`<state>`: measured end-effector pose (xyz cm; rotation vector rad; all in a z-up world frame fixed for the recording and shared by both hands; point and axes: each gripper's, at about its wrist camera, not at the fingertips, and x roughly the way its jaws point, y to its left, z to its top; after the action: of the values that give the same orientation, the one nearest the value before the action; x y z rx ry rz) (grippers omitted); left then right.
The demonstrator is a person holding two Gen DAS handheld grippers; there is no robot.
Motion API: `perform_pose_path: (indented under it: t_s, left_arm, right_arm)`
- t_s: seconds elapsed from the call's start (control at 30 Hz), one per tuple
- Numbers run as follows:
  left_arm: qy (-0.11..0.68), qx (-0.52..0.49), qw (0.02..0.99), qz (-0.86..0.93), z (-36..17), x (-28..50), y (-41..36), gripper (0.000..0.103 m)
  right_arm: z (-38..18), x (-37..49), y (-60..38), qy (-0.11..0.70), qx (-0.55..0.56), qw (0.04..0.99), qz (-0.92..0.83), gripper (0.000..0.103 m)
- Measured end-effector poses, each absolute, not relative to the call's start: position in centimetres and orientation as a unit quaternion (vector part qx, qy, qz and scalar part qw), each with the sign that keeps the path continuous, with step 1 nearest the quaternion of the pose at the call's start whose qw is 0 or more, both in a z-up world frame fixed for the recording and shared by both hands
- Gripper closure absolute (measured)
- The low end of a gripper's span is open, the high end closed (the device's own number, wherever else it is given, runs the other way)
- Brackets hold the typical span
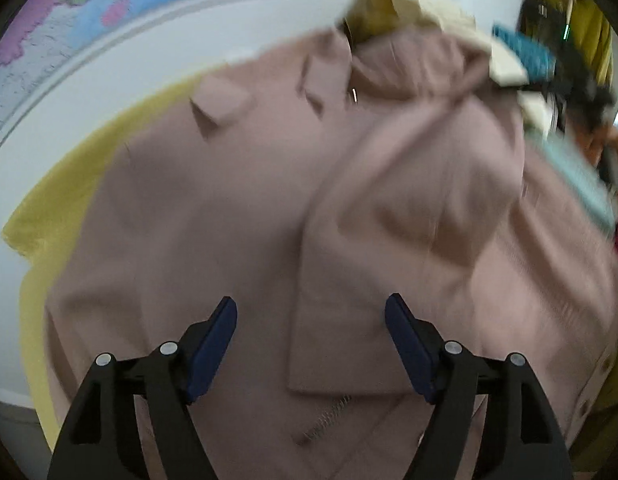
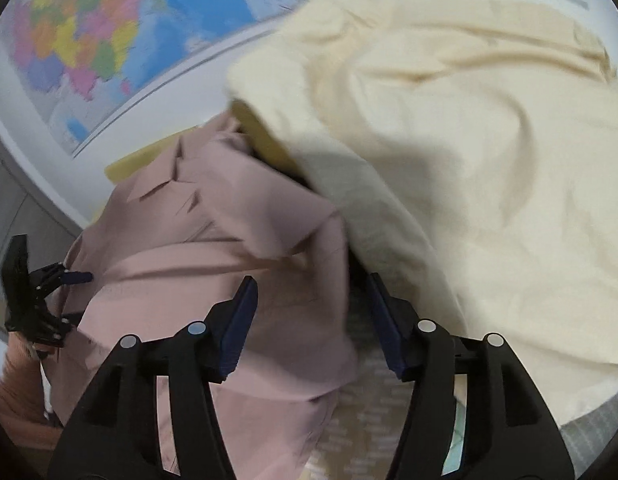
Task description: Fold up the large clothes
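Note:
A dusty-pink jacket (image 1: 237, 208) with flap pockets and a zip lies spread and partly folded over a yellow cloth (image 1: 57, 208). My left gripper (image 1: 311, 316) is open just above its lower part, holding nothing. In the right wrist view the same pink jacket (image 2: 213, 256) lies at the left and my right gripper (image 2: 311, 292) is open over its right edge, empty. The left gripper (image 2: 75, 278) shows small at the far left of that view, at the jacket's edge.
A cream garment (image 2: 449, 152) is heaped at the right, partly over the pink jacket. A white table (image 1: 109, 92) carries a colourful map (image 2: 89, 40) at the back. A teal item (image 1: 525, 54) and dark clutter lie at the far right.

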<state>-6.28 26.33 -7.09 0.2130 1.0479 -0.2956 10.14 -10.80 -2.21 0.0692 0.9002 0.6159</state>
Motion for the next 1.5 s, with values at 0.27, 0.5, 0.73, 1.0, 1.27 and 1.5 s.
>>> perform_pose_path:
  t_s: [0.27, 0.5, 0.73, 1.0, 1.27, 1.5]
  left_arm:
    - [0.442, 0.134, 0.883, -0.079, -4.1, -5.4, 27.3, 0.098]
    - [0.417, 0.171, 0.893, 0.004, -0.5, -0.7, 28.6, 0.089]
    - [0.467, 0.137, 0.873, 0.045, -2.2, 2.1, 31.0, 0.044]
    - [0.4, 0.099, 0.909, 0.057, 1.0, -4.9, 34.1, 0.022]
    - [0.442, 0.046, 0.89, 0.104, -0.9, -12.5, 38.4, 0.021]
    - [0.477, 0.019, 0.875, 0.082, -4.4, -17.6, 38.6, 0.041]
  right_arm:
    - [1.0, 7.4, -11.0, 0.349, 0.031, 0.899, 0.263, 0.049]
    - [-0.1, 5.5, -3.3, 0.335, -0.058, 0.864, 0.371, 0.054]
    - [-7.1, 10.9, 0.1, 0.407, -0.116, 0.857, 0.294, 0.052]
    - [-2.8, 6.8, 1.1, 0.363, -0.107, 0.854, 0.358, 0.046]
    - [-5.9, 6.5, 8.3, 0.393, -0.162, 0.804, 0.417, 0.048]
    - [-5.6, 5.6, 8.6, 0.411, -0.148, 0.798, 0.416, 0.042]
